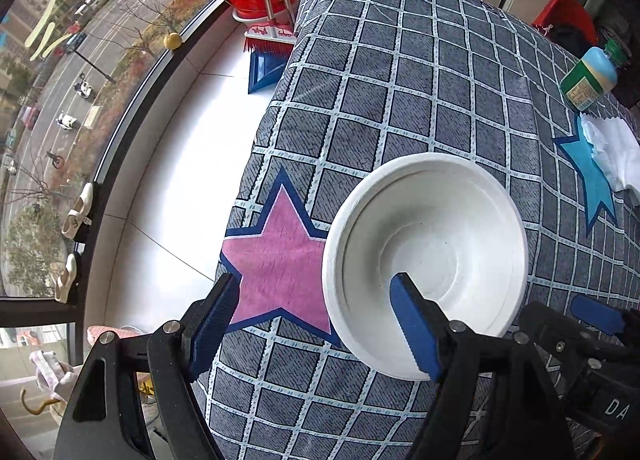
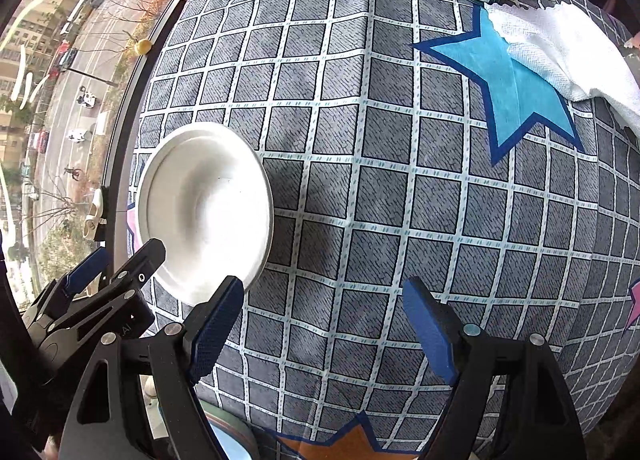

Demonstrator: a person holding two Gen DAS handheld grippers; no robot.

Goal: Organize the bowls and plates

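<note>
Left wrist view: the left gripper (image 1: 316,324) has its jaws spread wide, holding nothing. Its blue-padded fingers (image 1: 414,328) straddle the near rim of a white bowl (image 1: 436,244); the right finger sits over the bowl's inside, contact unclear. The bowl stands upright on the grey checked tablecloth (image 1: 400,71), round, matte white, with a stepped rim and a shallow flat bottom, its left edge over a pink star (image 1: 280,256). At 2 o'clock from the bowl lie a green-capped bottle (image 1: 590,77) and a white paper towel (image 1: 616,151). Right wrist view: the bowl (image 2: 208,207) lies at 10 o'clock of the right gripper (image 2: 324,330), whose jaws are likewise spread and empty above the cloth.
</note>
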